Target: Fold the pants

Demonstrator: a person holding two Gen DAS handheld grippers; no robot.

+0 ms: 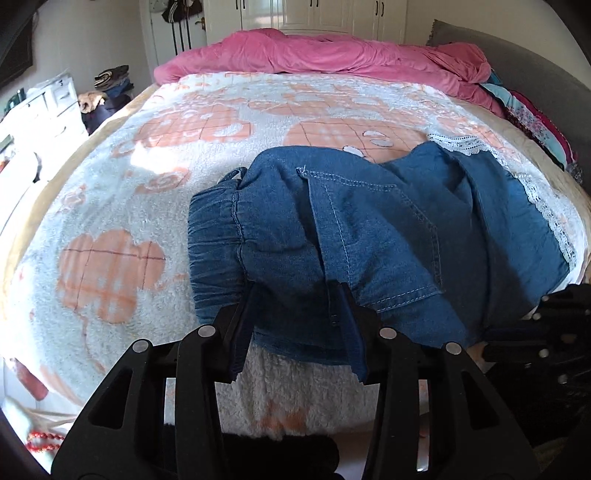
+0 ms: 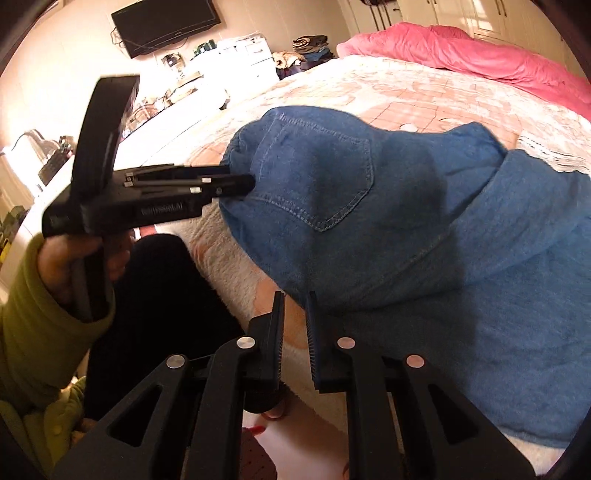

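Sunlit bedroom, bed [image 1: 110, 206], wall television [image 2: 166, 22]

Blue denim pants [image 1: 369, 236] w/ lace hem, rumpled, seemingly part-folded.

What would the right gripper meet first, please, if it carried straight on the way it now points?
Most likely the denim pants: the right gripper is open, its fingers at the near hem, with the fabric directly ahead. Depth is uncertain, but nothing else lies between.

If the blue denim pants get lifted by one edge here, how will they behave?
The blue denim pants will probably drape limply: they already rumple over the fleecy peach-patterned blanket. The thin-looking cloth seems light. The gathered elastic waistband likely bunches and stretches when pulled.
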